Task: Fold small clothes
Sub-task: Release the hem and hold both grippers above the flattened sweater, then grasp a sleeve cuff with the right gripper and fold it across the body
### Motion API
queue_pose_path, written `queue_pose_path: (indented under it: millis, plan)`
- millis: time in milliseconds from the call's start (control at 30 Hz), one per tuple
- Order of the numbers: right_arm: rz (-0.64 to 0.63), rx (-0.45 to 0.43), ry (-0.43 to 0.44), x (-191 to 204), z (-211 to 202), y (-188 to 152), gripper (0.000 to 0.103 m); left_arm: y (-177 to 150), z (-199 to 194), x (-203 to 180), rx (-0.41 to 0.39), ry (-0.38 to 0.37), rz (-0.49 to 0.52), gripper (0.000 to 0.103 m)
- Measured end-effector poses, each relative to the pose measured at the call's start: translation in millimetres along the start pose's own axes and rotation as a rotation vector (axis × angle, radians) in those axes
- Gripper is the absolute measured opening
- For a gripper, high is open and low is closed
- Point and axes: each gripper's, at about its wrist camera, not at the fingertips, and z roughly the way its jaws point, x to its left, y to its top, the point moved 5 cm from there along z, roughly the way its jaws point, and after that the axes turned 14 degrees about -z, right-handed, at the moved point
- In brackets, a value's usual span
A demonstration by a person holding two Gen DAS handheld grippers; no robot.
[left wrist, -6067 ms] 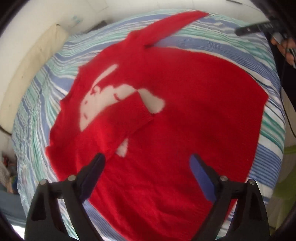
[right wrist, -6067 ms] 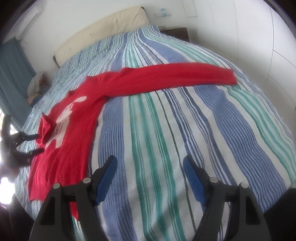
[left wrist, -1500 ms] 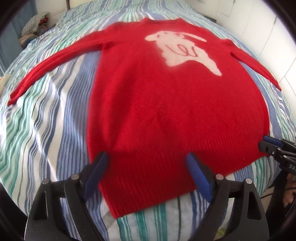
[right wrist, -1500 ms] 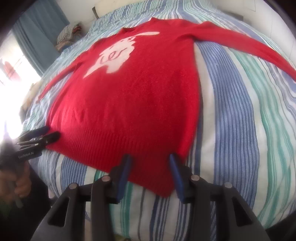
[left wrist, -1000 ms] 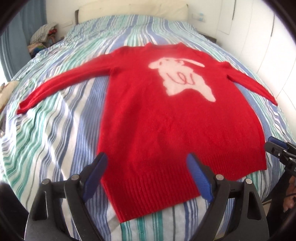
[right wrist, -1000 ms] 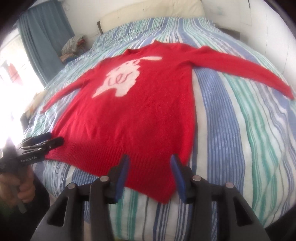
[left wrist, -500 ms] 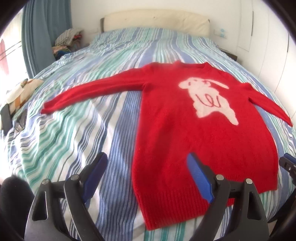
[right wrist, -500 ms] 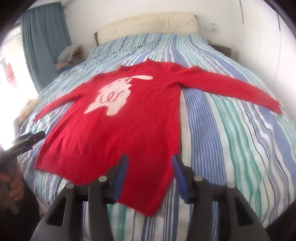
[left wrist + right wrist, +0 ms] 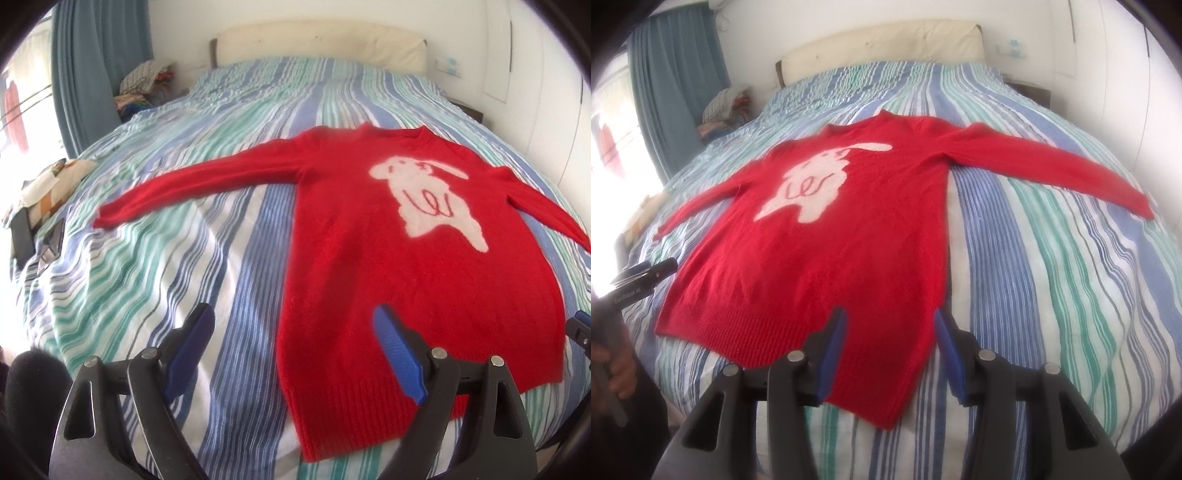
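I am looking down a wide bed (image 9: pixel 229 236) under a cover striped blue, green and white. A cream padded headboard (image 9: pixel 321 40) backs onto a white wall (image 9: pixel 871 14). On my left a blue curtain (image 9: pixel 96 62) hangs beside a glaring bright window (image 9: pixel 605 118), with a pile of clothes (image 9: pixel 142 83) near it. White cupboard doors (image 9: pixel 546 74) stand on my right.

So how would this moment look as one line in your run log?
red knitted sweater with white rabbit: flat, sleeves spread, unfolded | striped bedspread: underneath | left claw: open, empty | right claw: open, empty, above hem
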Motion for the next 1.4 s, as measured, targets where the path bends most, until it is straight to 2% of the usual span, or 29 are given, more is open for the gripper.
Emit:
queue_pose_path:
  millis: [533,667,767,867,967,1033,1100,1167,1400]
  plan:
    - [-0.02,0.003,0.001,5.6,0.1,-0.3,0.048,3.4,0.6,6.7,-0.005,0.014,-0.026,0.089]
    - [0.058,-0.011,0.046,-13.6,-4.6,8.3,0.048,4.9,0.5,10.8,-0.007,0.021,-0.037,0.089]
    - [0.169,-0.06,0.06,-69.8,-13.8,30.8,0.048,6.0,2.5,14.7,0.0,0.025,-0.052,0.089]
    - [0.361,-0.118,0.028,-168.5,-21.2,52.6,0.052,6.8,5.2,18.1,0.01,0.027,-0.074,0.089]
    - [0.613,-0.169,-0.049,-277.0,-22.6,45.5,0.055,6.8,6.2,19.6,0.01,0.035,-0.077,0.089]
    - [0.769,-0.142,-0.042,-327.9,-10.2,24.2,0.055,5.4,7.2,19.5,0.013,0.043,-0.07,0.089]
    - [0.93,-0.12,0.035,-356.6,7.6,-1.0,0.055,3.6,9.4,18.8,0.021,0.052,-0.06,0.09]
    - [1.037,-0.127,0.094,-369.6,21.1,-16.8,0.055,1.6,12.6,18.1,0.032,0.061,-0.05,0.09]
    - [1.136,-0.244,0.139,-397.5,44.4,-17.4,0.052,1.6,19.3,21.8,0.048,0.099,-0.053,0.09]
